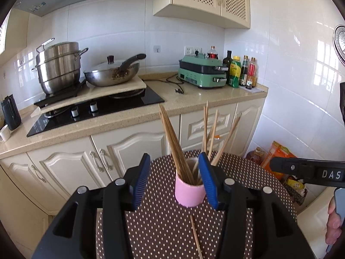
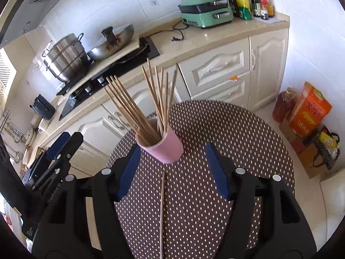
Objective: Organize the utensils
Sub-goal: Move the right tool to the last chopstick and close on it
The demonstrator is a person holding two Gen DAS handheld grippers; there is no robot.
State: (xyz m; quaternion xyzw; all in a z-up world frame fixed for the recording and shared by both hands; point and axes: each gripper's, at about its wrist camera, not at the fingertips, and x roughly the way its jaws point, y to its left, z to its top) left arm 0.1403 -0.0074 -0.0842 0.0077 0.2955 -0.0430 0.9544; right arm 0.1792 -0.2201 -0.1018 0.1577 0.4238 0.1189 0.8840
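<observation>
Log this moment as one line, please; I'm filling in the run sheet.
left claw: open | right claw: open | pink cup: upright, holds sticks | loose stick: flat on dotted table

Right hand-held gripper (image 2: 173, 172): black body, blue-padded fingers (image 2: 216, 170) spread apart, nothing between them.
Left hand-held gripper (image 2: 57, 149): at left edge, black with blue pad; finger spacing not readable.
Round bench (image 2: 237, 133): brown cloth with white dots.
Pink cup (image 2: 166, 149): upright on the bench, just ahead of the right fingers, holding a fan of wooden chopsticks (image 2: 138, 108) leaning left and upward.
Single chopstick (image 2: 162, 213): lying flat on the cloth, lengthwise between the right fingers, apart from the cup.
Kitchen counter (image 2: 215, 34): cream cabinets beneath, carrying steel steamer pot (image 2: 65, 59), wok (image 2: 112, 43), green electric cooker (image 2: 206, 10), bottles (image 2: 243, 0).
</observation>
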